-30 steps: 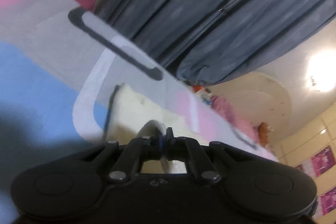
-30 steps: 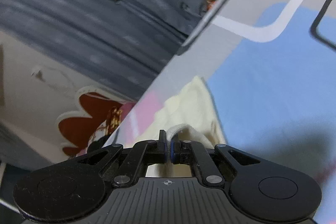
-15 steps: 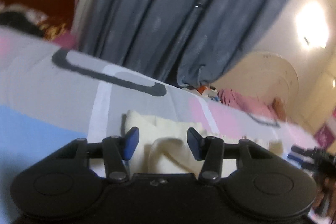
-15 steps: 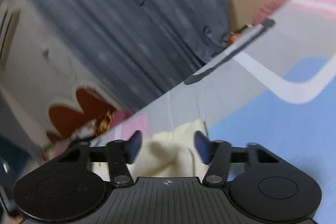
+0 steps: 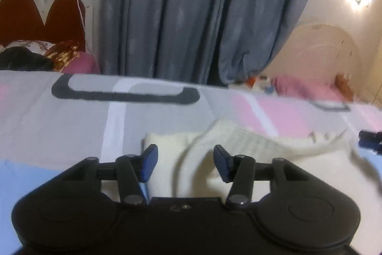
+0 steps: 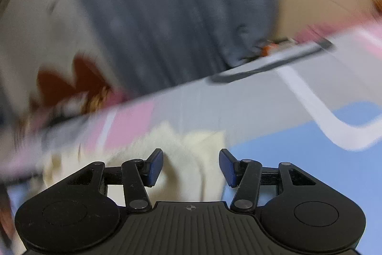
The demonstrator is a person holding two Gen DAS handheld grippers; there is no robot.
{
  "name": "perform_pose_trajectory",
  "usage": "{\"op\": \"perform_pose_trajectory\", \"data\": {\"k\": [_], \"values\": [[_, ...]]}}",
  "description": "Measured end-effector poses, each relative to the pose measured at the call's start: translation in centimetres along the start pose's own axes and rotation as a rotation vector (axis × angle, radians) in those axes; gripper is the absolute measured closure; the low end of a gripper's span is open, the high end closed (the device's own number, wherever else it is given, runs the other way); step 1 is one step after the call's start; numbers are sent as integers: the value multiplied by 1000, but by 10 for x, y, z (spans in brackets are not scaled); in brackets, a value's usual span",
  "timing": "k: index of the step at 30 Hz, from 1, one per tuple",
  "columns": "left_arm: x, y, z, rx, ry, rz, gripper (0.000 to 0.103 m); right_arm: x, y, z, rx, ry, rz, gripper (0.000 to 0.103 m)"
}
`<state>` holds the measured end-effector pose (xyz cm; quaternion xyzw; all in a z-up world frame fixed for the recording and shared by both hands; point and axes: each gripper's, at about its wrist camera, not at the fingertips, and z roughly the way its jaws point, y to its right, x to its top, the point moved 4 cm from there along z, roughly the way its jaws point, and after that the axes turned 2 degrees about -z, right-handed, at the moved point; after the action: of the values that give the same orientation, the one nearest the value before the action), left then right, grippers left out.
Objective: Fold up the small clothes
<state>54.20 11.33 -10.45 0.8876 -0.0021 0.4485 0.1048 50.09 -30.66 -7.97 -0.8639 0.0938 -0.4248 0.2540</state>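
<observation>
both grippers stand with their blue pads apart and nothing pinched: the left gripper and the right gripper have just been opening, and cream cloth lies under and between the jaws of each without either pad pressing on it. that reads as a release, each end of the fold set down so the cloth can settle by itself. the cream garment, a small ribbed knit piece, lies on the bed, on its grey, pink and blue patterned cover. in the left wrist view one layer is doubled over another, with a rounded fold edge running up between the pads and a flatter panel to its left, so a first fold looks to be laid. in the right wrist view the same cream garment sits just ahead of the pads, its right edge meeting the blue patch of the cover; that view is blurred, so finer creases cannot be told. at the right edge of the left view a dark blue-tipped part of the other gripper shows just beside the cloth's far end, which fits the two working opposite ends of one edge. beyond the bed hang grey curtains, and a red and white headboard stands at the left.
</observation>
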Motion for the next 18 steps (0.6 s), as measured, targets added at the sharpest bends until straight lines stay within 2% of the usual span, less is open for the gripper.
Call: {"op": "perform_pose_trajectory", "data": {"k": [3,6,8,9,14,18], "values": [[-4,7,4,2,-27,77,53,-7,-10,1,11,-31,-104,50],[-9,10,15,21,-62,94,59,-13,-12,9,8,-58,-135,51],[-10,10,18,26,-64,85,64,-16,-12,15,5,-71,-148,64],[-10,10,18,23,-64,79,67,-17,-14,18,-5,-76,-170,78],[-11,9,21,25,-65,81,71,-19,-25,24,-38,-28,-284,79],[-13,8,25,17,-73,75,71,-27,-28,36,-26,-83,-311,79]]}}
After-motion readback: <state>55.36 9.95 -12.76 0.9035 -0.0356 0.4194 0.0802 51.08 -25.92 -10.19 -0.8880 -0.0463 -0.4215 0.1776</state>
